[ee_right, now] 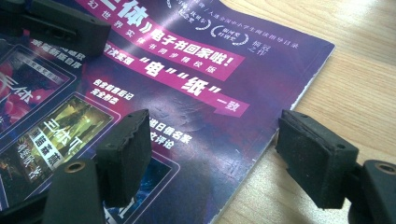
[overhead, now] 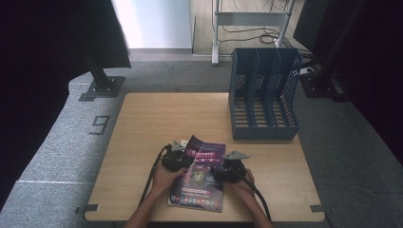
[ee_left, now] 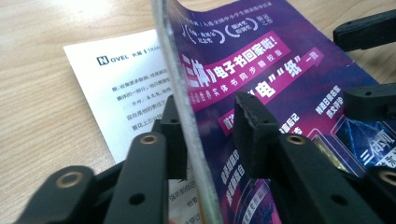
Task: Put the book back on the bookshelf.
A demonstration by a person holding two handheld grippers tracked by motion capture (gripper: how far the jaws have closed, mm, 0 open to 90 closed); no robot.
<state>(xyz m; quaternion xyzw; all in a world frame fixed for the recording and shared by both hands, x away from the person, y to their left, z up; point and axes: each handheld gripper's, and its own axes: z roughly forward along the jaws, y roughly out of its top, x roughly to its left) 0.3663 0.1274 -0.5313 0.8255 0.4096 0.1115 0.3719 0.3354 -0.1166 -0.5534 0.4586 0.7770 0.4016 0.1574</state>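
Observation:
A purple magazine (overhead: 199, 178) lies on the wooden table (overhead: 142, 123) near its front edge. Its cover (ee_left: 261, 70) is lifted on edge at the left side, baring a white printed page (ee_left: 126, 93). My left gripper (ee_left: 208, 109) straddles that raised cover edge. One pad (ee_left: 175, 135) touches the cover, while the other pad (ee_left: 250, 126) stands a little off it. From above, the left gripper (overhead: 185, 160) sits at the magazine's upper left. My right gripper (ee_right: 219, 135) is wide open over the magazine's (ee_right: 187, 70) right edge, one pad above the cover and one above bare wood.
A blue mesh file rack (overhead: 263, 95) with several upright slots stands at the table's back right. Bare wood lies to the left and behind the magazine. Grey carpet and black stand feet (overhead: 102, 88) surround the table.

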